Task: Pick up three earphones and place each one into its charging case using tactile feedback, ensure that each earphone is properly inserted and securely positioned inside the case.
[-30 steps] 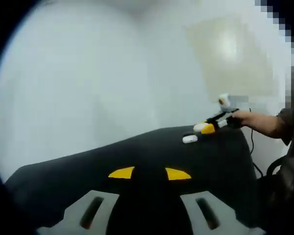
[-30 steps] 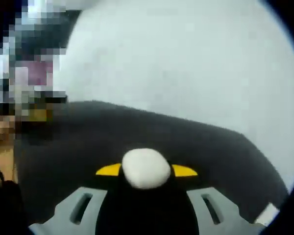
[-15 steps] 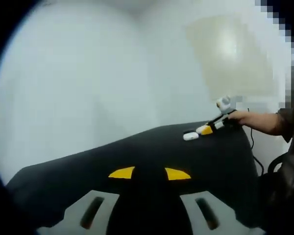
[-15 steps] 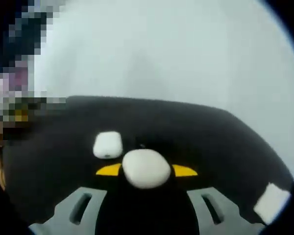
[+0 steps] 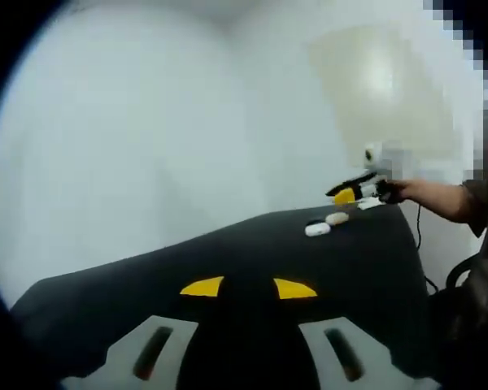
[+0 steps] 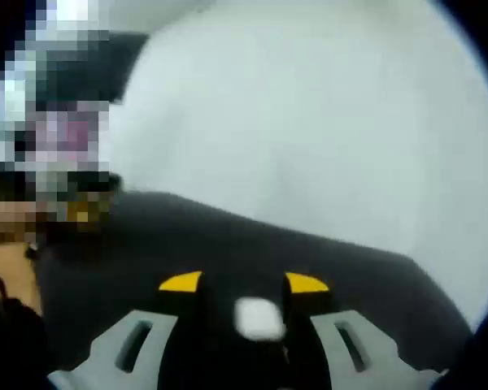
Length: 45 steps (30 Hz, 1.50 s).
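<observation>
White wall [image 5: 146,122] takes up most of what I see in both views, plain and evenly lit; in the left gripper view a pale, cream-toned panel [image 5: 386,85] sits on it at upper right, blurred.

Table [image 5: 252,252] is black, matte, with a rounded far edge against the wall. In the right gripper view the same dark table surface [image 6: 252,244] slopes across the lower half.

A person's hand [image 5: 427,197] and sleeve reach in from the right edge of the left gripper view, holding the right claw [image 5: 346,195] just above the table's far corner.

Left claw [image 5: 248,287]: yellow tips apart, jaws wide, nothing between them, low over the near table.

Right claw in its own view [image 6: 244,282]: yellow tips apart, a small white rounded earphone piece [image 6: 259,317] showing between the jaws, blurred. I cannot tell whether the jaws grip it or it lies on the table beneath.

Two small white items on the far table in the left gripper view: a charging case [image 5: 317,230] and, just beside it, a second white piece [image 5: 337,218], right under the right claw. Too small to tell more.
</observation>
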### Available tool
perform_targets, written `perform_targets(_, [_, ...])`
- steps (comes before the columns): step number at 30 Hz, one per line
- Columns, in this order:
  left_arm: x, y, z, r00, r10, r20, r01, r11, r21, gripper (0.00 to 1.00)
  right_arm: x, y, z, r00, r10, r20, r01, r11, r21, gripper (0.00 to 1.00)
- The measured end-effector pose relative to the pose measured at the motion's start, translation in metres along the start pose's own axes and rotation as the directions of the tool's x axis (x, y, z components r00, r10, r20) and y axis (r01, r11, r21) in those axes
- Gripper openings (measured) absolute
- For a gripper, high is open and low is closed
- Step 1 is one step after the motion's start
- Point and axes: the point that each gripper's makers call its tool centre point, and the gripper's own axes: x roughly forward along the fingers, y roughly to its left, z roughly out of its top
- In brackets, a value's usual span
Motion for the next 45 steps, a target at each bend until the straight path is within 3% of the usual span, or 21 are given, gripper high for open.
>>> perform_targets(2, [0.000,0.001,0.000,1.000,0.009,-0.005,-0.009,1.000,0.005,0.20,0.014,0.031,-0.001,0.986,0.165,0.020,-0.166,0.984,0.063,0.39])
perform_targets(6, [0.000,0.004,-0.001,1.000,0.025,-0.009,-0.025,1.000,0.000,0.19,0.035,0.036,-0.002,0.979,0.193,0.062,-0.201,0.968,0.148,0.35])
perform_targets(8, [-0.001,0.013,-0.003,0.998,0.056,-0.034,-0.058,0.996,-0.064,0.14,0.045,0.040,0.004,0.964,0.236,0.124,-0.262,0.925,0.277,0.30])
perform_targets(11, [-0.007,0.032,0.004,0.994,0.107,0.013,-0.104,0.983,-0.153,0.10,0.057,0.041,0.009,0.942,0.289,0.174,-0.337,0.828,0.449,0.27])
perform_targets(13, [-0.008,0.036,0.003,0.995,0.100,0.013,-0.095,0.976,-0.197,0.09,0.062,0.043,0.009,0.934,0.301,0.194,-0.357,0.814,0.457,0.25])
perform_targets(15, [-0.006,0.038,0.001,0.995,0.104,0.007,-0.100,0.972,-0.213,0.09,0.068,0.051,0.004,0.927,0.320,0.194,-0.373,0.824,0.427,0.24])
perform_targets(18, [-0.005,0.035,0.002,0.992,0.126,0.014,-0.120,0.971,-0.207,0.09,0.074,0.063,-0.018,0.921,0.362,0.146,-0.390,0.860,0.328,0.24])
perform_targets(20, [-0.005,0.033,0.003,0.990,0.137,0.013,-0.132,0.973,-0.187,0.09,0.075,0.070,-0.035,0.926,0.375,0.033,-0.370,0.890,0.266,0.24])
perform_targets(21, [-0.004,0.032,0.002,0.991,0.137,0.010,-0.133,0.975,-0.179,0.09,0.075,0.073,-0.027,0.926,0.366,0.089,-0.377,0.896,0.234,0.24])
perform_targets(23, [-0.002,0.028,0.001,0.991,0.133,-0.002,-0.131,0.979,-0.154,0.10,0.071,0.081,-0.027,0.911,0.403,0.089,-0.412,0.875,0.253,0.25])
perform_targets(24, [-0.001,0.026,-0.002,0.991,0.133,-0.019,-0.134,0.984,-0.120,0.10,0.071,0.083,-0.029,0.910,0.407,0.079,-0.414,0.878,0.241,0.25])
perform_targets(27, [0.005,0.015,-0.010,0.992,0.098,-0.077,-0.101,0.994,-0.043,0.10,0.070,0.079,-0.030,0.918,0.390,0.073,-0.396,0.894,0.210,0.27])
perform_targets(30, [0.009,0.005,-0.013,0.993,0.071,-0.094,-0.072,0.997,-0.015,0.10,0.067,0.072,-0.029,0.925,0.369,0.088,-0.379,0.894,0.241,0.28])
perform_targets(32, [0.009,0.005,-0.011,0.990,0.096,-0.099,-0.092,0.995,0.043,0.10,0.068,0.064,-0.026,0.935,0.337,0.105,-0.354,0.891,0.286,0.28])
perform_targets(34, [0.006,0.006,-0.005,0.993,0.096,-0.070,-0.094,0.995,0.030,0.10,0.067,0.058,-0.025,0.938,0.325,0.118,-0.346,0.879,0.328,0.28])
perform_targets(37, [-0.002,0.016,0.004,0.982,0.181,-0.054,-0.183,0.982,-0.036,0.10,0.067,0.051,-0.025,0.945,0.303,0.127,-0.328,0.868,0.371,0.28])
perform_targets(42, [-0.005,-0.006,0.014,0.991,0.122,-0.056,-0.124,0.992,-0.035,0.13,0.067,0.054,-0.021,0.942,0.305,0.142,-0.336,0.862,0.381,0.29])
perform_targets(45, [0.000,-0.005,0.024,0.994,0.109,0.002,-0.108,0.990,-0.095,0.15,0.067,0.056,-0.021,0.941,0.309,0.140,-0.339,0.875,0.347,0.29])
